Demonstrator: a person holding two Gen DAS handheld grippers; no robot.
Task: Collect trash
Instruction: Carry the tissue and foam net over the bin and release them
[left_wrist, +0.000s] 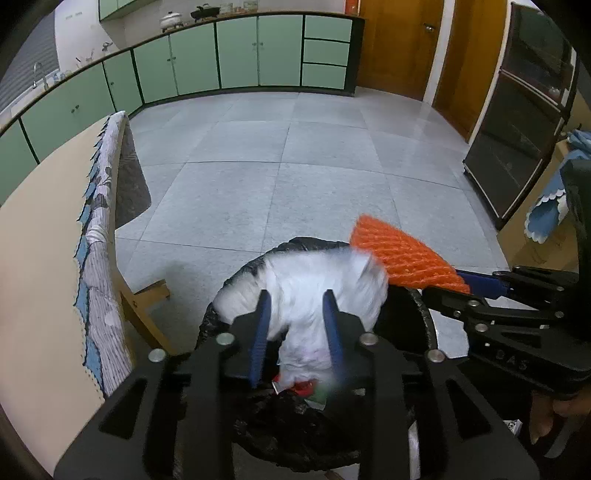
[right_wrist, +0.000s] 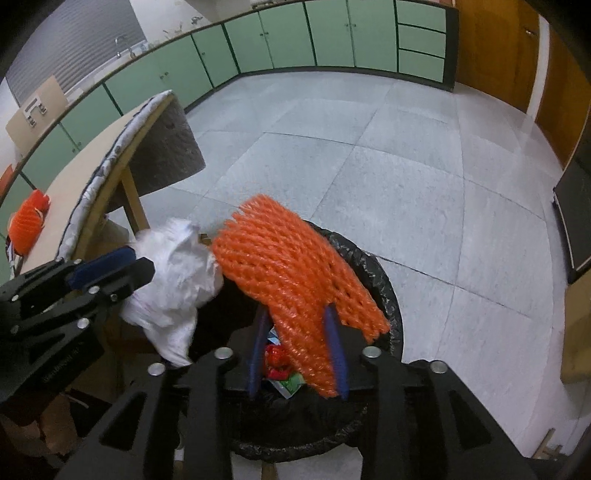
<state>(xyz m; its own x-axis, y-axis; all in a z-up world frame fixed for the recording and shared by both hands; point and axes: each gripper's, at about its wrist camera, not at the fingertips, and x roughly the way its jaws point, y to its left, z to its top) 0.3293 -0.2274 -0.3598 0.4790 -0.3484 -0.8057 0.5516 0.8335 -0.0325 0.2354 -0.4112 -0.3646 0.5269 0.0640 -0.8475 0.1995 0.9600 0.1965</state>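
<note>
A round bin lined with a black bag (left_wrist: 428, 321) (right_wrist: 384, 280) stands right under both grippers, with red and green wrappers (left_wrist: 306, 387) (right_wrist: 280, 365) inside. My left gripper (left_wrist: 296, 295) (right_wrist: 140, 262) points down over it. A crumpled white wad (left_wrist: 314, 288) (right_wrist: 177, 273), blurred, sits between its parted fingers and hangs into the bin. An orange foam net (right_wrist: 288, 266) (left_wrist: 399, 251) lies between the fingers of my right gripper (right_wrist: 295, 310) (left_wrist: 447, 286). It rests on the right finger, with a gap to the left one, and drapes over the bin's rim.
A table (left_wrist: 37, 258) (right_wrist: 74, 184) with a patterned cloth edge stands left of the bin; another orange net (right_wrist: 27, 225) lies on it. Green cabinets (left_wrist: 240, 55) line the far wall, a dark glass cabinet (left_wrist: 517, 129) stands right. Grey tiled floor (left_wrist: 295, 166) stretches ahead.
</note>
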